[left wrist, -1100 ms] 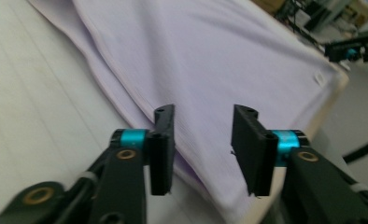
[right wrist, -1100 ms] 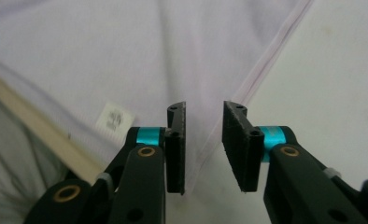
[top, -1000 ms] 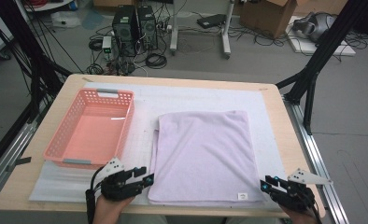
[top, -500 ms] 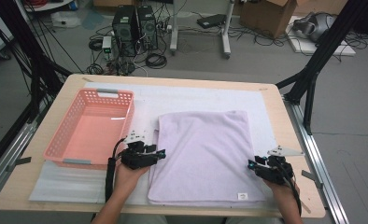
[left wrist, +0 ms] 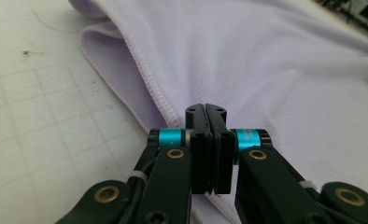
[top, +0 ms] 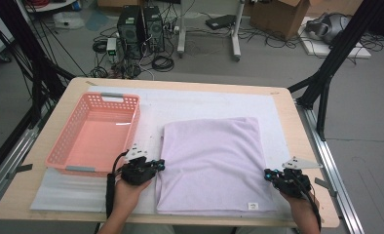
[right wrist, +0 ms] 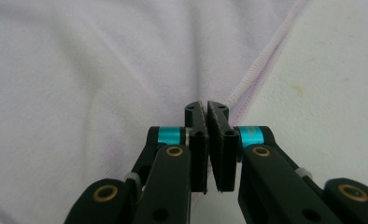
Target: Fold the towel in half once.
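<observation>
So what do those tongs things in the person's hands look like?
Each set of tongs is black, with two flat black jaws side by side, shiny turquoise rollers next to them and little gold rivets on the arms. The left tongs trail a black cable along the forearm. The right tongs carry a grey three-cornered plate on top. Both forearms show no sleeves.

Both forearms are cut off by the high view's bottom edge. The towel's (top: pixel 212 163) label (top: pixel 251 206) is too small to read. Towel hem under each closed jaw pair is hidden.
</observation>
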